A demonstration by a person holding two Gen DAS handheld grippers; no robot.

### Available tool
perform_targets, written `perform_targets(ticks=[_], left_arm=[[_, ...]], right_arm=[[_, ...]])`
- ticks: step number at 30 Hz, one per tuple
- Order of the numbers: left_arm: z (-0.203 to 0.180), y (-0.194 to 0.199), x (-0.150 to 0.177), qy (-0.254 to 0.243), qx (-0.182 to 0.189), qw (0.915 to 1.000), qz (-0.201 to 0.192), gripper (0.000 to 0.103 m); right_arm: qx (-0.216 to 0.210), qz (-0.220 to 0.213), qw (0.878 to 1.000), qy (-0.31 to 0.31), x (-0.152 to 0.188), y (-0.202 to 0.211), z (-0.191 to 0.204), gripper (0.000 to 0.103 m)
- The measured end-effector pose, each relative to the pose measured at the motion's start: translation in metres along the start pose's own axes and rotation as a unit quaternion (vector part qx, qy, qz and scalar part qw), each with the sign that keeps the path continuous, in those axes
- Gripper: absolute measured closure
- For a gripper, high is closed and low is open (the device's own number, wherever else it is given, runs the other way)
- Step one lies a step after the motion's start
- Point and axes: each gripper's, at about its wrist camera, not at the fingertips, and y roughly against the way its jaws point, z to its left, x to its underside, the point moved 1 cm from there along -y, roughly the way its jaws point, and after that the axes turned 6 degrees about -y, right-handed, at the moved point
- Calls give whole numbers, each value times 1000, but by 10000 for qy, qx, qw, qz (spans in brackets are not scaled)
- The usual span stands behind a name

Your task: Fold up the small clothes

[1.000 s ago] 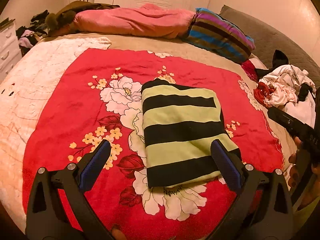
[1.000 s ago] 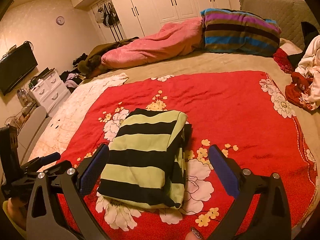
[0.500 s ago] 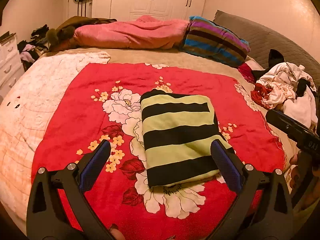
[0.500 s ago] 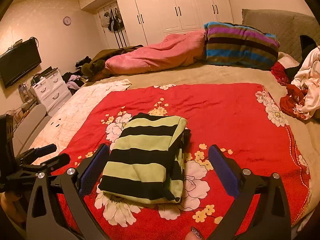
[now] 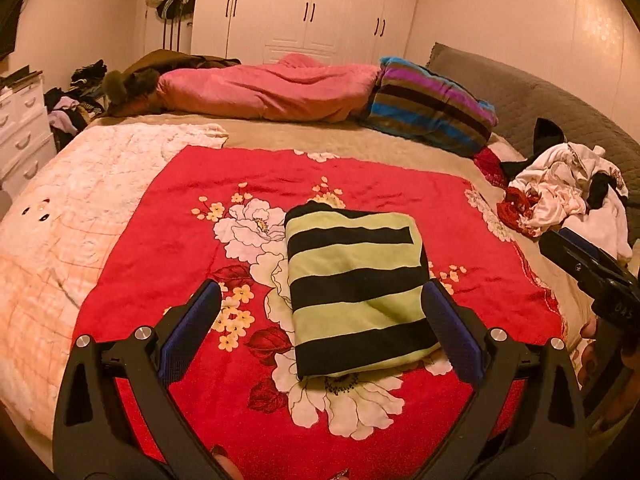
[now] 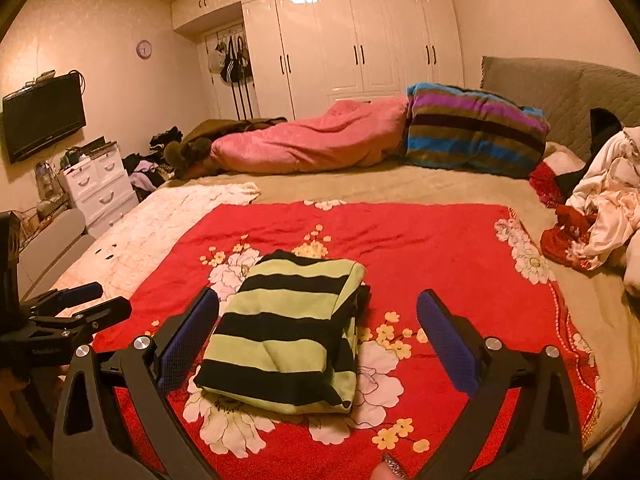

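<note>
A green and black striped garment [image 5: 356, 288] lies folded into a flat rectangle on the red floral blanket [image 5: 180, 240]; it also shows in the right wrist view [image 6: 288, 336]. My left gripper [image 5: 320, 328] is open and empty, held above the near end of the bundle. My right gripper [image 6: 316, 336] is open and empty, held above the bundle's near right side. Neither touches the cloth. The right gripper shows at the right edge of the left wrist view [image 5: 588, 272], the left gripper at the left edge of the right wrist view [image 6: 68, 312].
A pile of unfolded clothes [image 5: 568, 196] lies at the bed's right side, also in the right wrist view [image 6: 600, 208]. A pink duvet [image 5: 268, 92] and a striped pillow [image 5: 432, 108] lie at the far side. White drawers [image 6: 100, 188] stand left of the bed.
Both grippers have pulled back and tilted up a little, so the bundle sits lower in view and more of the room shows. The garment has not moved.
</note>
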Motion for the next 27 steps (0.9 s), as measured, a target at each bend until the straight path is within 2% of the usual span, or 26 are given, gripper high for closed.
perform_targets(ticks=[8,21,24,27], left_arm=[[0,14,7,11,39,9999,-155,9],[-3,31,43,-267,-115,9994,-169,9],[0,33,52,-245,-91,9995,-162,9],[6,26,64,-136,-67,9999,54,9]], right_arm=[[-20,-104,9999,111,6,17,7,4],[137,-334,9986,391,35,40,21,4],[95,-241,9994,223,46,41,19,4],[155,-2,9996,219,61,36,16,4]])
